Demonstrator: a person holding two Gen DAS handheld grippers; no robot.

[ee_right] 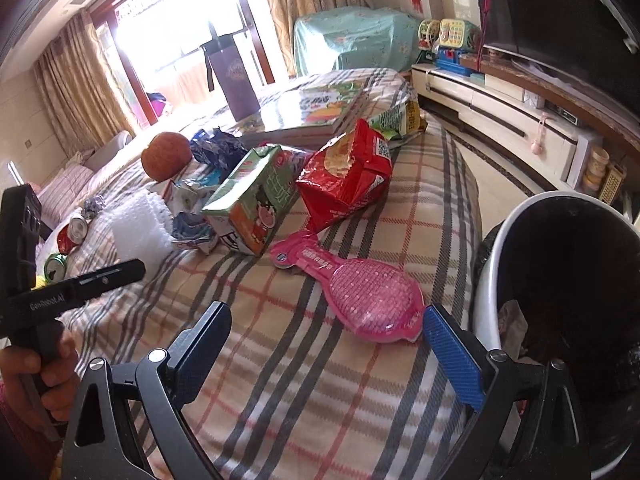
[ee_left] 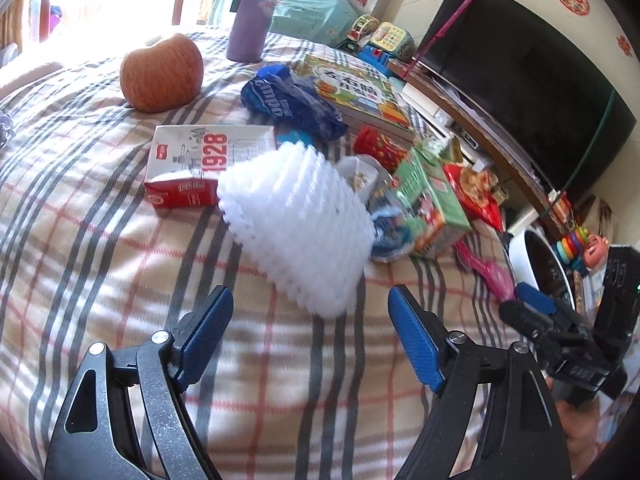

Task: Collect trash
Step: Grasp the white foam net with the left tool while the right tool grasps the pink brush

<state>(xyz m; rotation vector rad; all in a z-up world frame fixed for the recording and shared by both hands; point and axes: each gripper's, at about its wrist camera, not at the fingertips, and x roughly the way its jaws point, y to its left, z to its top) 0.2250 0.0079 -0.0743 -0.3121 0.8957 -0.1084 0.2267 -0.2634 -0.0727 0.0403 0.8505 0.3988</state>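
Right now the left gripper (ee_left: 310,332) hovers over a plaid cloth (ee_left: 120,264) with its jaws spread wide and nothing between them. Just ahead of its blue fingers (ee_left: 208,332) lies a white foam net (ee_left: 296,224), a ribbed sleeve whose long axis runs from the far left toward the near right; its far end touches a red and white carton (ee_left: 200,168) marked 1928, which lies flat.

Beyond these sit an apple (ee_left: 162,72), a crumpled blue wrapper (ee_left: 292,104), a purple bottle (ee_left: 254,16) standing upright, and a picture book (ee_left: 356,88).

To the right a green carton (ee_right: 256,204) lies on its side, its opened top pointing away toward the book. A red snack bag (ee_right: 348,176) rests just beside it, torn mouth upward, with chips showing inside.

The right gripper (ee_right: 328,344) also stands wide, holding nothing. Between and just ahead of its fingers (ee_right: 452,352) lies a pink packet (ee_right: 360,288), flat, its broad rounded end near the gripper and its narrow end pointing away toward the green carton.

A white bin (ee_right: 492,280) with a dark liner stands at the cloth's right edge; some crumpled paper shows inside near its rim, and the rest is too dark to tell. Two cans (ee_right: 68,248) lie at the far left.
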